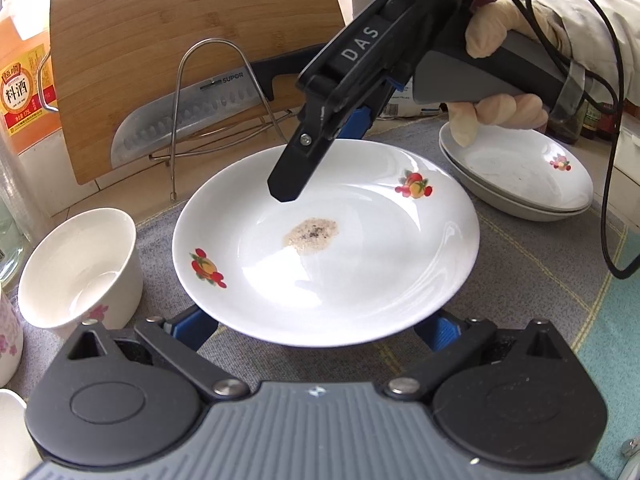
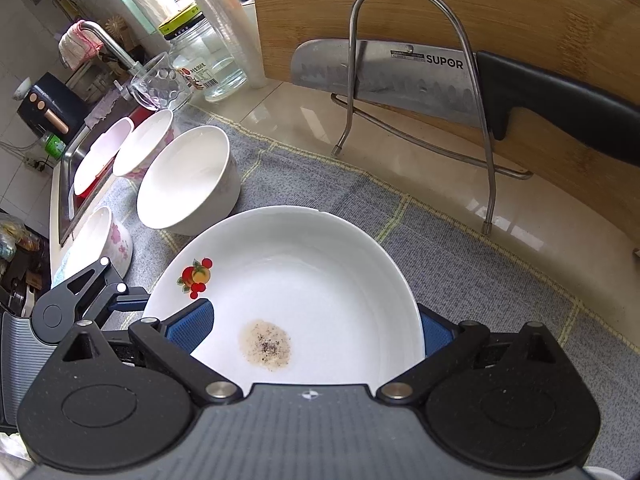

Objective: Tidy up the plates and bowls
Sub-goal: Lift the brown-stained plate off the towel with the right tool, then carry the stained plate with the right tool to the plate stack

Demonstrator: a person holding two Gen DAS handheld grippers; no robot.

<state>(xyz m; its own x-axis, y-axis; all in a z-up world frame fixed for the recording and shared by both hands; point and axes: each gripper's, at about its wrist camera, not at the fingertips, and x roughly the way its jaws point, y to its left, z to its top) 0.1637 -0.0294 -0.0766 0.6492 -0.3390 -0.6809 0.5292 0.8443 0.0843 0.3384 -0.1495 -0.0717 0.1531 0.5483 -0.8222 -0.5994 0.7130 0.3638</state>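
A white plate (image 1: 328,248) with fruit prints and a brown speckled smear lies on the grey cloth (image 1: 168,232). My left gripper (image 1: 316,326) is open wide, and its blue fingers (image 1: 196,326) reach under the plate's near rim. My right gripper (image 1: 320,160) comes in from the upper right and is open, straddling the far rim with one finger above the plate and one behind it. In the right wrist view the plate (image 2: 320,280) fills the gap of the right gripper (image 2: 312,332). Two stacked plates (image 1: 520,176) sit at the right. A white bowl (image 1: 80,268) stands at the left.
Several white bowls (image 2: 188,184) stand in a cluster near the sink (image 2: 68,160). A steel rack (image 1: 216,112) holds a cleaver (image 2: 380,76) against a wooden cutting board (image 1: 160,20). A cooking wine bottle (image 1: 20,80) and a glass jar (image 2: 208,60) stand behind. A person's gloved hand (image 1: 496,112) holds the right gripper.
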